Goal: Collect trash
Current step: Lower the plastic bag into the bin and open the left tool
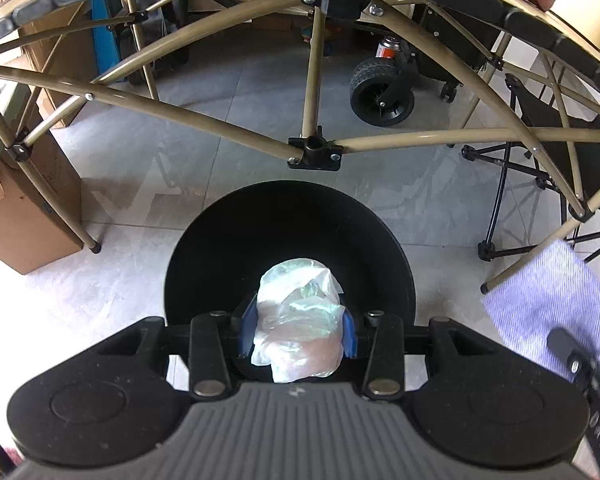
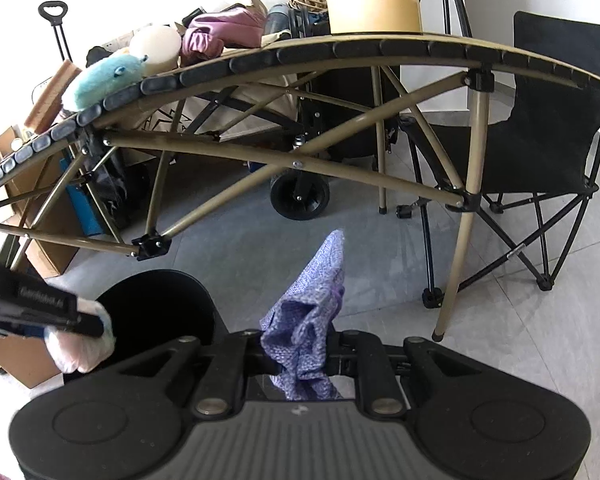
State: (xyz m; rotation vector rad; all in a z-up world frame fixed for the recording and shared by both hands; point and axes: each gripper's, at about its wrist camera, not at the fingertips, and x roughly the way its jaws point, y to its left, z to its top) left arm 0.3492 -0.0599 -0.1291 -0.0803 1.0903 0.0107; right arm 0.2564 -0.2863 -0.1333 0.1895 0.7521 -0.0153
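My left tongs (image 1: 298,330) are clamped on a crumpled wad (image 1: 300,320) of thin, pale, see-through plastic, the blue pads (image 1: 247,330) pressing in on both its sides, and the wad hangs right over the open mouth of the black bin (image 1: 288,240) on the floor. My right tongs (image 2: 300,354) are shut tight on a bunched lilac cloth (image 2: 308,320), which pokes up in a peak past the tips and droops below them; it sits beside the bin, not over it. In the right view the left tongs (image 2: 40,316) and wad (image 2: 82,342) show at the bin's (image 2: 160,308) near edge. The wad looks very light, soft and springy, so I judge it will puff out and may cling to a pad when I let go; a grip across its thick middle, as now, suits it, since a loose corner would slide out. The cloth is limp and light too, not fragile, and holds best by a gathered fold, not a single edge. Past the bin stands the folding worktop (image 1: 236,136) on tan tubes, with a black wheel (image 1: 382,92) and an orange canister (image 1: 388,48) under it, a cardboard box (image 1: 24,216) to the left, and a black camp chair (image 2: 540,136) to the right. On the worktop lie a teal plush (image 2: 104,80), a cream cylinder (image 2: 158,48) and pink fabric (image 2: 216,34).
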